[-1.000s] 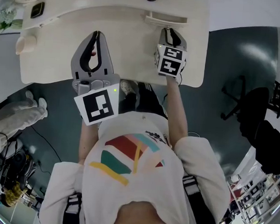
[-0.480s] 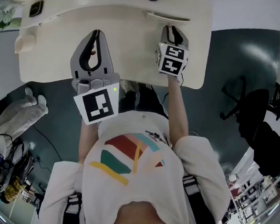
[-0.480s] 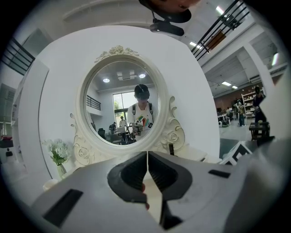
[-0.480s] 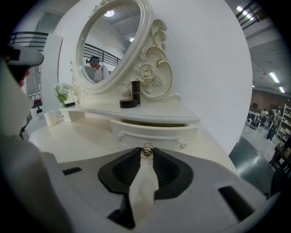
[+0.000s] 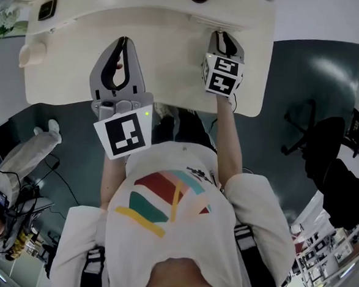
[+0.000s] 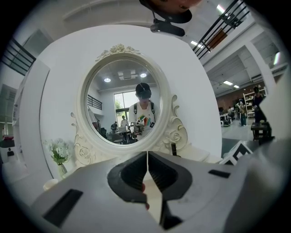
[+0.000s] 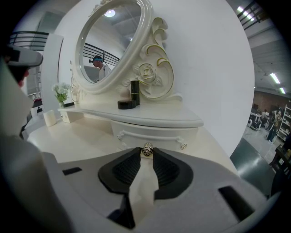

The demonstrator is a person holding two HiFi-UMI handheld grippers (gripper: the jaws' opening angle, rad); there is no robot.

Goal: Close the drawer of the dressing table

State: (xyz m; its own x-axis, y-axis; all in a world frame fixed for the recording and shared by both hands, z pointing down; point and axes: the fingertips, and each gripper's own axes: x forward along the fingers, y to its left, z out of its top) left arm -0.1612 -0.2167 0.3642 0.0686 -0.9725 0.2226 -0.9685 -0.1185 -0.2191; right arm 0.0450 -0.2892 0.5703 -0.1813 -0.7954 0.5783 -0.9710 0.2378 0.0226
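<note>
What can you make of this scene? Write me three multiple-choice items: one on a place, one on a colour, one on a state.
1. Where does the black tube stand?
A. on the shelf by the mirror
B. on the floor
C. on a chair

2. What colour is the table?
A. black
B. cream white
C. red

3. How does the right gripper stand?
A. wide open in the air
B. shut on the knob
C. shut on a comb

Answers:
1 A: it stands upright on the shelf at the foot of the mirror's frame.
2 B: its top shows cream white in every view.
3 B: its jaw tips pinch the brass knob.
</note>
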